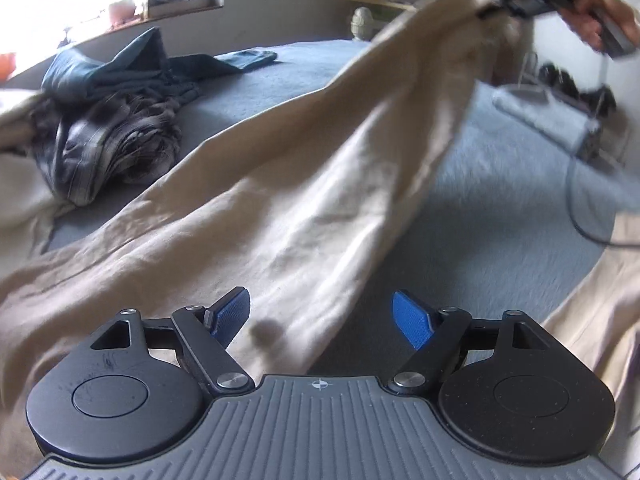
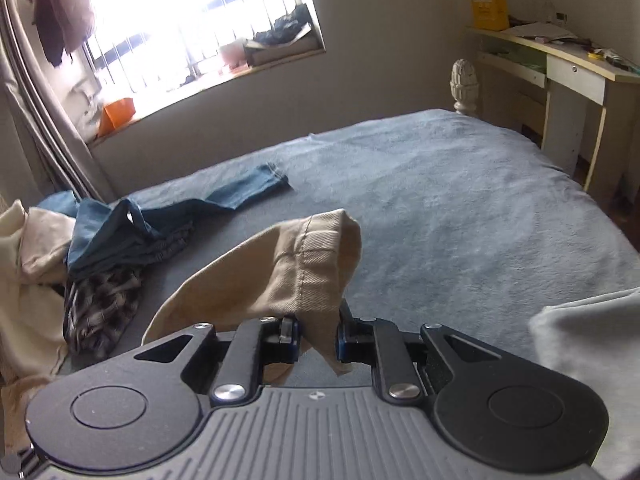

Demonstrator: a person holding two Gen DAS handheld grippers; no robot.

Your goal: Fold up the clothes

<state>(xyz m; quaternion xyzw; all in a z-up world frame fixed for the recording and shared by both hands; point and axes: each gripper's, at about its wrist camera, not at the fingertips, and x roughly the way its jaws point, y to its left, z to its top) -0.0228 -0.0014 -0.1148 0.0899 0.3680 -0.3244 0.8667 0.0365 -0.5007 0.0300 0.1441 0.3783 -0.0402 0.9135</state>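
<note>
Two grippers in play. Right gripper (image 2: 317, 340) has its jaws clamped on the hemmed cuff of a beige cotton trouser leg (image 2: 288, 276) — the hem stands up just past the blue pads and a small fold of cloth hangs down between them. Left gripper (image 1: 321, 316) has its jaws spread wide with nothing between them; its blue ribbed fingertips (image 1: 412, 318) hover just over the same beige trousers (image 1: 280, 200). From the left wrist view the trouser leg runs taut and diagonal, from the lower left near the left gripper up to the top right, where the right gripper (image 1: 490, 10) pinches its end, a hand (image 1: 600, 16) behind it; that part is motion-blurred. Lower part of the garment lies on the bed with a blue-grey fleece blanket (image 2: 460, 200), upper part lifted clear of it. Pile of other clothes on the far left of the bed: blue denim jeans (image 2: 168, 220) with one leg stretched out flat, a dark plaid shirt (image 2: 102, 304) under them, a cream garment (image 2: 24, 280) beside. Light grey folded cloth (image 2: 588, 340) at the right edge. Pale wooden table (image 2: 560, 56) against the far wall — yellow box (image 2: 486, 2) on top.
</note>
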